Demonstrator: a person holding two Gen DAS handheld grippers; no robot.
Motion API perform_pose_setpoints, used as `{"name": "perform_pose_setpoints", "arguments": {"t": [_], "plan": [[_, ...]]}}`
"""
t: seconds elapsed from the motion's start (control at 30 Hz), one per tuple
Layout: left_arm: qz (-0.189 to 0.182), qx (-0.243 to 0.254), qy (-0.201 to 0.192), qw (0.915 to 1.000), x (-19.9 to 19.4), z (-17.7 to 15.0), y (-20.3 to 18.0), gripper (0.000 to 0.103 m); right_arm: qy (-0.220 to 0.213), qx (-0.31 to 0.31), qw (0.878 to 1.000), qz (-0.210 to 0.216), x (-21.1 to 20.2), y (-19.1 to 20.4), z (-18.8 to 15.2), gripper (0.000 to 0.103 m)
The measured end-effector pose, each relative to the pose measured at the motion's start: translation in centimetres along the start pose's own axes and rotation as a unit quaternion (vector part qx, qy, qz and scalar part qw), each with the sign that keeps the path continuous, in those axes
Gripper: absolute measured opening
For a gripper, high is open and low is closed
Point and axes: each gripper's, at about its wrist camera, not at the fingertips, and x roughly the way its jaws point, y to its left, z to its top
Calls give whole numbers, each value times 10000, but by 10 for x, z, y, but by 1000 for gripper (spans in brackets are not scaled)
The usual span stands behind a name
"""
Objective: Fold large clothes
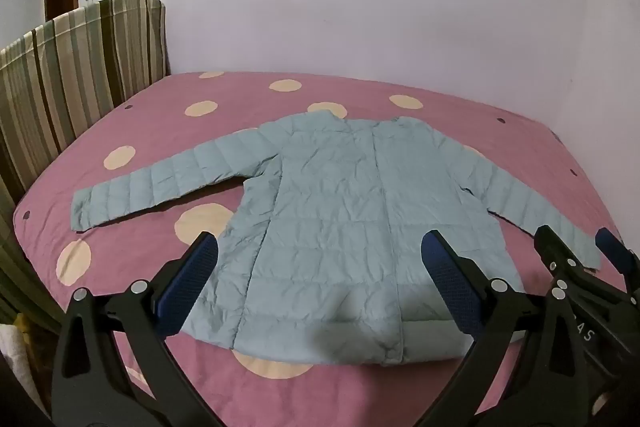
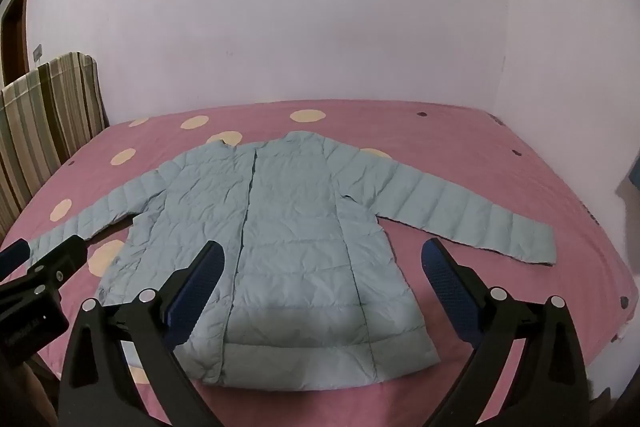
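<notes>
Pale blue quilted puffer jacket (image 1: 332,211) is laid flat on the bed (image 1: 360,395), front up, closure running down the middle, collar at the far end, hem nearest the tongs. Both sleeves are spread outward: one sleeve (image 1: 160,183) well out to the left of the left tongs (image 1: 320,267), the other sleeve (image 2: 460,215) out beyond the right tongs (image 2: 324,267).

Left tongs: jaws spread wide, nothing between the pads, held above the lower body of the jacket. Right tongs: likewise wide open and empty, above the hem area on the right half. No contact with the fabric can be made out in either view. The two tongs are side by side; each is seen at the edge of the other's view.

Step in hand, as judged: the start of folding. The garment is spread out but no fold has been made.

Next move, as judged: a sleeve is likely to be taken near its cuff and carried inward across the body. The thin, slippery shell would call for a firm pinch on a quilted ridge.

Pink bedcover with cream dots; a striped headboard (image 1: 76,75) to the far left of the left tongs.
</notes>
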Motion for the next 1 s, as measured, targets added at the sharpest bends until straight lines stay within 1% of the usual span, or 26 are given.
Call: {"name": "perform_pose_setpoints", "arguments": {"t": [1.0], "plan": [[-8,-27,14,10000,0,0,0,101,-32,-38,10000,-4,0,3,-1,98]]}}
